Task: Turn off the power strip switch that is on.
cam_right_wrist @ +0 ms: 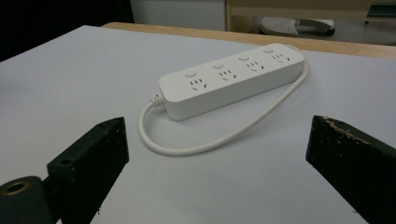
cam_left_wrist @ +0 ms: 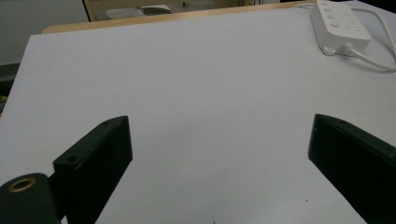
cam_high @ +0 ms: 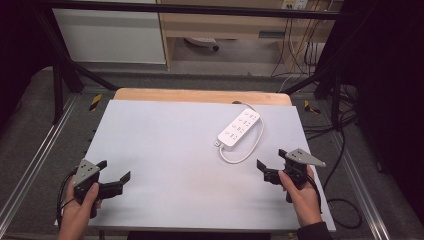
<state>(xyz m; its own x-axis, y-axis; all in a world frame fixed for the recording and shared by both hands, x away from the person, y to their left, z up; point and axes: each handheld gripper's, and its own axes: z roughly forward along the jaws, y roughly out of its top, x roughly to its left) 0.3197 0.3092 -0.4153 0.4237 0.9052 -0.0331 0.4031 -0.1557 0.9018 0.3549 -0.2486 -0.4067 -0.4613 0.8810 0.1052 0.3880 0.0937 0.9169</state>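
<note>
White sheet [cam_high: 165,165] lying flat, covering most of a wooden tabletop [cam_high: 200,95]; a strip of bare wood showing along the far edge. Dark metal frame bars [cam_high: 60,75] standing around the table, one crossing overhead at the back. Black cables [cam_high: 345,150] trailing over grey floor on the right side. Pale cabinet [cam_high: 107,32] sitting beyond the far left corner. Wooden shelf unit [cam_high: 225,25] standing next to it, with a chair base on castors [cam_high: 202,42] resting underneath.
</note>
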